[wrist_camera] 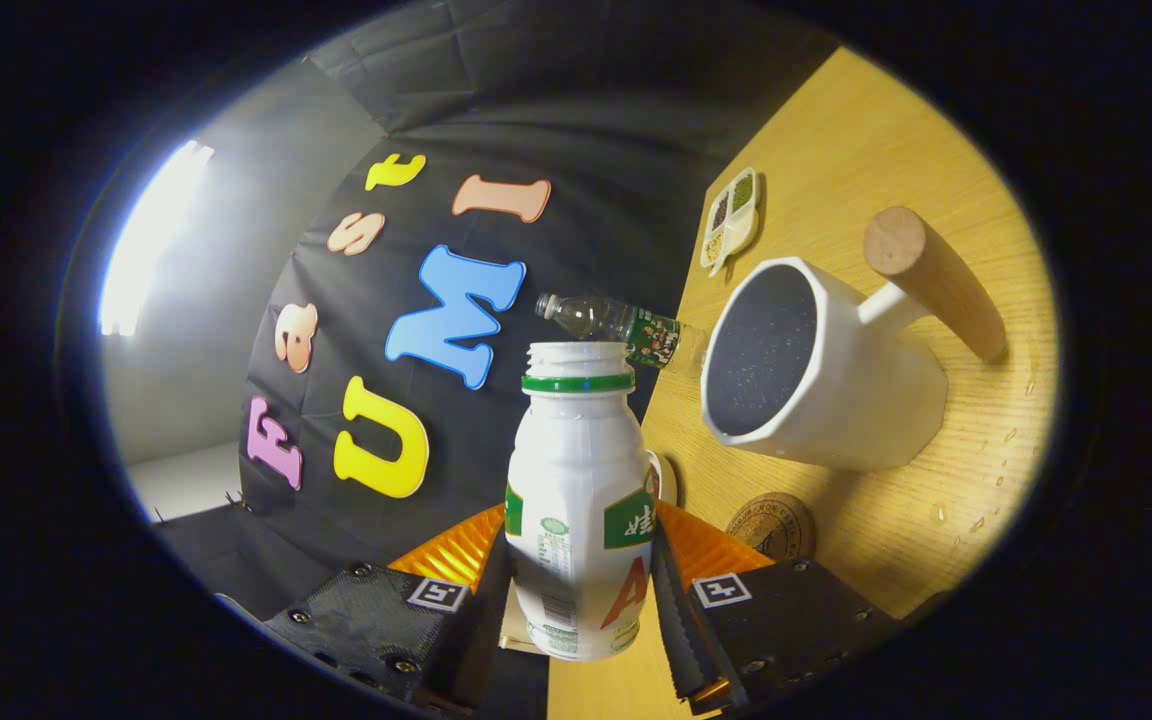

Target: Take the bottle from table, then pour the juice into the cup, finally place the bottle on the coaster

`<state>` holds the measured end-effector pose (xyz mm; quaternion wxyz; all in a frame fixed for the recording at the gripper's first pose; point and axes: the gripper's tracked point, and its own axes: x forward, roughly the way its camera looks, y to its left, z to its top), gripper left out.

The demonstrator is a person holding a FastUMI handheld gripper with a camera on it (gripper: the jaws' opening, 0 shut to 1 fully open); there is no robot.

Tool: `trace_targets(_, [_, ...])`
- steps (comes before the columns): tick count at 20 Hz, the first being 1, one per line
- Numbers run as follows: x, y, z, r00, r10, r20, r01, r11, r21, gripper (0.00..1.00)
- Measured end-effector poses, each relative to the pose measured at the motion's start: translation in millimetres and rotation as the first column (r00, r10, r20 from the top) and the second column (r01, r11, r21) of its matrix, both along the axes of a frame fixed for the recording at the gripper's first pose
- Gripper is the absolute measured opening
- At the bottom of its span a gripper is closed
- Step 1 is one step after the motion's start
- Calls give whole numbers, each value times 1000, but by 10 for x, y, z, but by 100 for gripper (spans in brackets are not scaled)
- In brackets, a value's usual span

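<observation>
We see our tongs (pixel 581 590) clenched on the white bottle (pixel 578 500), both fingers pressing its sides, its open neck tilted toward the white cup (pixel 816 370) at two o'clock on the bench (pixel 866 150), with the round coaster (pixel 774 525) just at three o'clock.

Gripper clamped and rolled hard to one side

The gripper (pixel 581 590) has its 2 fingers (pixel 681 610) closed in, each pressing a flank of the white plastic bottle with a green neck ring (pixel 576 500), which sits between them with its open mouth pointing forward. The whole gripper is rolled far over, so the scene ahead appears steeply tilted.
</observation>
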<state>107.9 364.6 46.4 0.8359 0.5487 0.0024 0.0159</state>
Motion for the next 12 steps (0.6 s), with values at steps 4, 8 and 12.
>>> trace_targets(4, [30, 56, 26, 999, -26, -29, 18, 967, -255, 67])
trace_targets(8, [55, 202, 105, 999, -30, -43, 5, 873, -488, 67])
trace_targets(12, [70, 235, 166, 996, -84, -39, 31, 699, -715, 67])
